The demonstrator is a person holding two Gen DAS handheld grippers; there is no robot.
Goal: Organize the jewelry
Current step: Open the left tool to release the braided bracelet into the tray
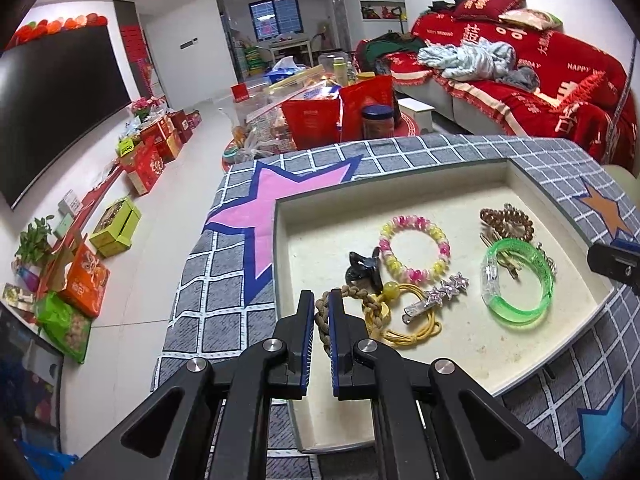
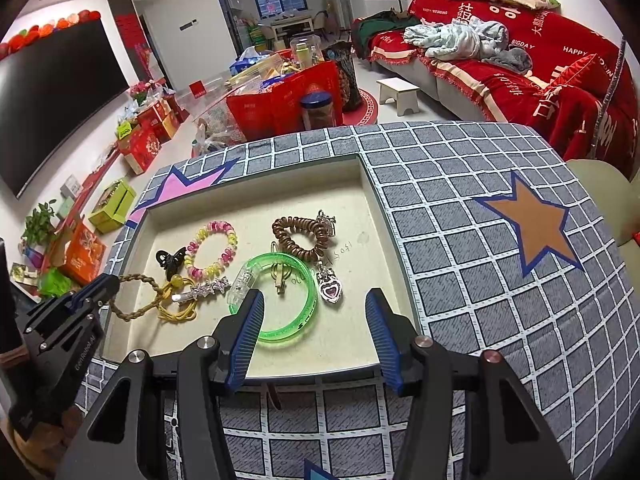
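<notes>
A cream tray [image 1: 460, 340] [image 2: 356, 336] on a grey checked cloth holds the jewelry. My left gripper [image 1: 321, 300] [image 2: 105, 289] is shut on a brown braided cord [image 1: 320, 318] [image 2: 138, 312] at the tray's left side. Beside it lie a yellow cord with a bead [image 1: 400, 312] [image 2: 176, 304], a silver star clip [image 1: 440, 294] [image 2: 204, 290], a black claw clip [image 1: 362, 266] [image 2: 170, 260], a pink-yellow bead bracelet [image 1: 414, 254] [image 2: 212, 250], a green bangle [image 1: 518, 280] [image 2: 276, 300], a brown coil tie [image 1: 508, 222] [image 2: 300, 236] and a heart pendant [image 2: 330, 290]. My right gripper [image 2: 314, 300] is open over the bangle.
The cloth [image 2: 480, 260] with star patches covers the table. Behind its far edge stand red bags and a jar [image 2: 318, 110]. A red-covered sofa [image 2: 520, 60] is at the right. Gift boxes [image 1: 116, 224] lie on the floor under a TV at the left.
</notes>
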